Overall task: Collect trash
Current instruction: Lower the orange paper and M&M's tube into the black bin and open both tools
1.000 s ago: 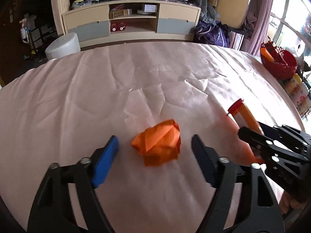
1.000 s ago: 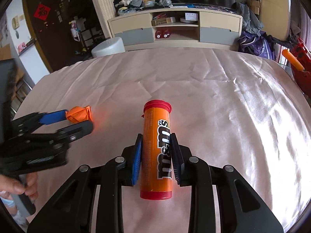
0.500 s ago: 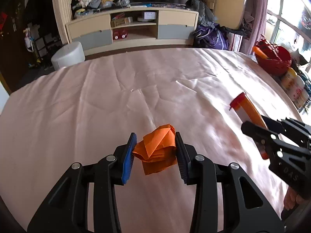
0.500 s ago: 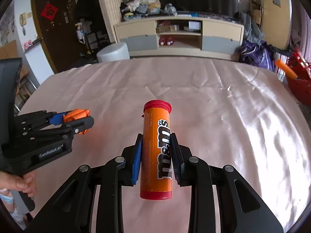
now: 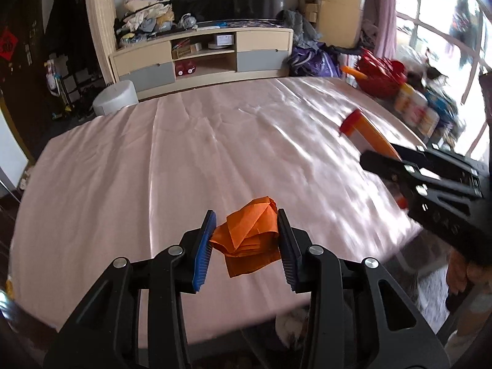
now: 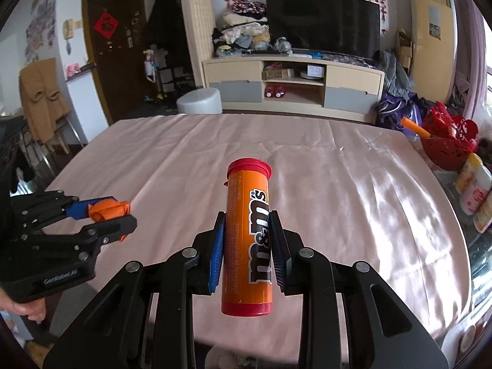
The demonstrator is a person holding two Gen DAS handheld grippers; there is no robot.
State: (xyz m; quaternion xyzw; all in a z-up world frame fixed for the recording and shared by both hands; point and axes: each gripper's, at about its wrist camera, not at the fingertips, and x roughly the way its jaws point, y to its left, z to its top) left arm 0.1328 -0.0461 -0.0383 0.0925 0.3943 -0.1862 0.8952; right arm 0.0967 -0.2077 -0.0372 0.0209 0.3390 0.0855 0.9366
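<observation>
My left gripper is shut on a crumpled orange paper and holds it above the pink-clothed table. The paper also shows in the right wrist view, in the left gripper at the left. My right gripper is shut on an orange m&m's tube with red caps, held lengthwise above the table. The tube shows in the left wrist view at the right, in the right gripper.
A red basket and several bottles stand beside the table's right edge. A TV cabinet and a white round stool stand beyond the far edge. The floor shows below the table's near edge.
My left gripper has closed on the orange paper and lifted it off the table. Both grippers have risen and pulled back toward the near edge, the tube still held.
</observation>
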